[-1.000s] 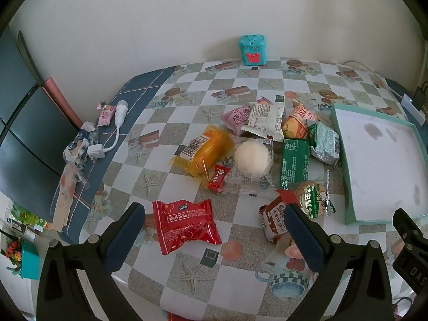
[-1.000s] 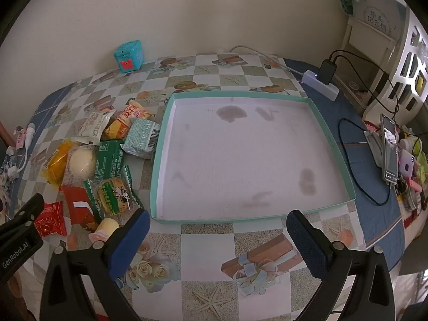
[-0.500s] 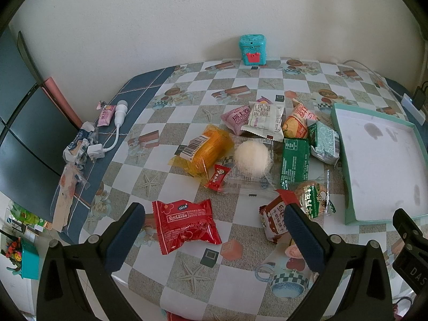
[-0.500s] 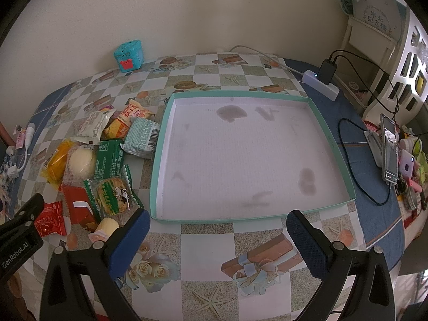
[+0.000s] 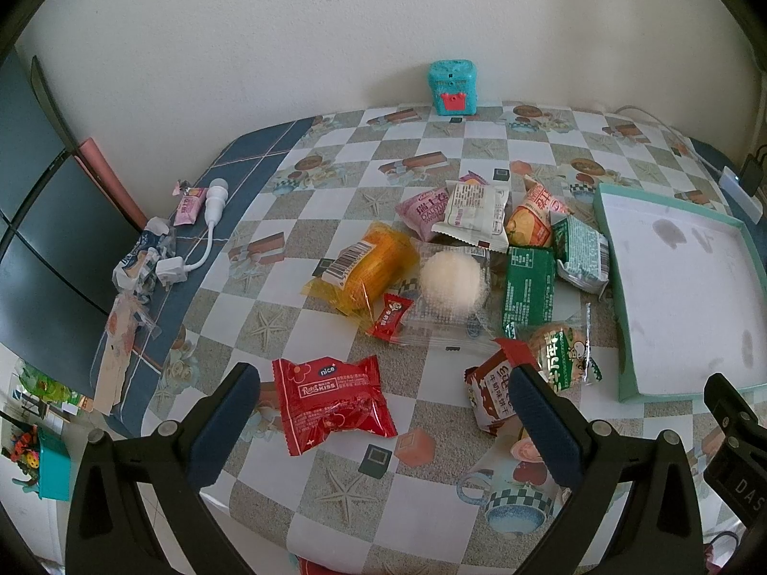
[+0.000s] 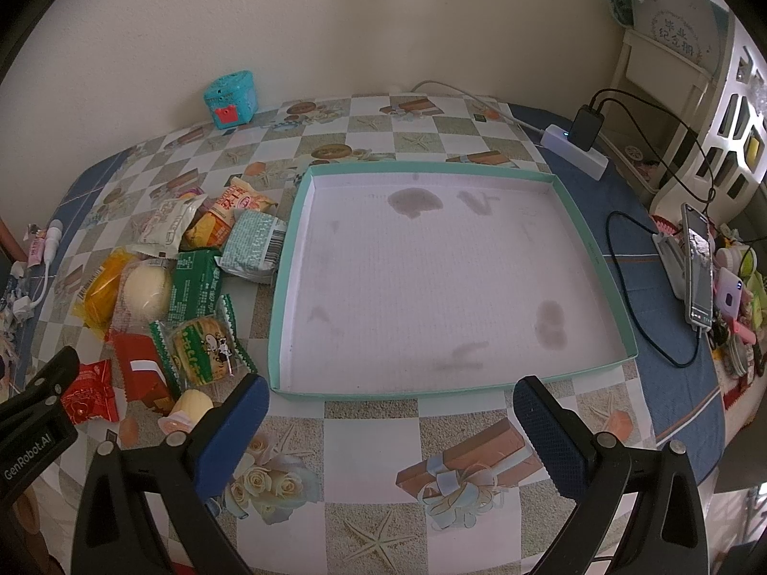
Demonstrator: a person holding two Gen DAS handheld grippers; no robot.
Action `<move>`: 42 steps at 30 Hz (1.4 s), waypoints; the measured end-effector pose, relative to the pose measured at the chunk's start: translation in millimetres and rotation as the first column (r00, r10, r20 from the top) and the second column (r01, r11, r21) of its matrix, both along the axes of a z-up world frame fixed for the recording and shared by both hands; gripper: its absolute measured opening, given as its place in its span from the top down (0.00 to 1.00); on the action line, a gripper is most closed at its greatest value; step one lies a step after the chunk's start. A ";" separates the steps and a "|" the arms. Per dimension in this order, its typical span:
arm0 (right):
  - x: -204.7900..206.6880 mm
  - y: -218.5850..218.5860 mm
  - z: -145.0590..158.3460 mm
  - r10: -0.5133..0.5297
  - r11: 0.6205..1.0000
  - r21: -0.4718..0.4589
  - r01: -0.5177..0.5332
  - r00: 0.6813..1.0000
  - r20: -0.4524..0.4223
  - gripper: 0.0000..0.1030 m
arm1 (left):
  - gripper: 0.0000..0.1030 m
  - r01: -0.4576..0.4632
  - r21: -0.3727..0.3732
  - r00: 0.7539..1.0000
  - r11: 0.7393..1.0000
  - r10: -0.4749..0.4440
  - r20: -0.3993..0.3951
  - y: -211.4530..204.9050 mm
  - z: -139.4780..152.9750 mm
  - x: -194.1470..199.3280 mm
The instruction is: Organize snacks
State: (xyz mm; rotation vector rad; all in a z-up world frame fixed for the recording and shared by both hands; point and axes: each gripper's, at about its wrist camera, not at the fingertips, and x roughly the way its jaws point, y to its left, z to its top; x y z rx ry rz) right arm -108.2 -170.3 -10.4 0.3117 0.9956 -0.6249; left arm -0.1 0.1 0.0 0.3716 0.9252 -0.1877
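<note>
From the left wrist, the left gripper (image 5: 383, 407) hangs spread and empty over the table's near edge. The red Nice Kiss packet (image 5: 333, 400) lies flat directly ahead between its fingers — nearest of the scattered snacks, its long axis running roughly across the gap, label facing up.

From the right wrist, the right gripper (image 6: 390, 409) is likewise wide apart, holding nothing — aimed at the teal-rimmed tray (image 6: 594, 249), which holds no snacks; the snack pile sits to its left, so the left gripper is nearer.

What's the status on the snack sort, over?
Left claw open, right claw open, both empty. Teal-rimmed shallow cardboard tray bare. Wrapped snacks piled beside it, red foil packet nearest left claw. Nothing blocking.
</note>
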 end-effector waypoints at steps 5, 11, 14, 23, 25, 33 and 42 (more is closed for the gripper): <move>0.0 0.0 -0.4 0.000 1.000 0.000 0.000 1.000 0.000 0.00 | 0.00 0.000 0.001 1.000 1.000 0.000 0.000 0.0 0.0 0.1; 0.2 0.2 -0.6 0.000 1.000 -0.001 0.000 1.000 0.000 0.00 | 0.00 0.000 0.001 1.000 1.000 0.000 -0.001 -0.1 -0.1 0.1; 0.2 0.1 -0.5 -0.001 1.000 0.000 0.001 1.000 -0.001 0.00 | 0.00 0.001 0.000 1.000 1.000 -0.001 -0.001 -0.1 0.0 0.1; 0.7 0.5 -0.5 0.000 1.000 -0.001 0.000 1.000 -0.001 0.00 | 0.00 0.000 -0.001 1.000 1.000 0.000 -0.003 -0.1 -0.1 0.1; 1.1 0.8 -0.5 0.000 1.000 0.000 0.000 1.000 -0.002 0.00 | 0.00 0.000 -0.001 1.000 1.000 0.000 -0.003 -0.1 -0.1 0.1; -0.1 1.8 -3.7 -0.007 1.000 0.009 0.007 1.000 -0.005 0.00 | 0.00 -0.020 -0.028 1.000 0.999 0.020 -0.010 3.9 -1.7 1.0; 6.7 2.9 -7.8 0.006 0.999 0.032 -0.005 1.000 -0.022 0.00 | 0.00 -0.093 -0.107 0.995 0.990 0.088 -0.055 36.1 0.9 15.7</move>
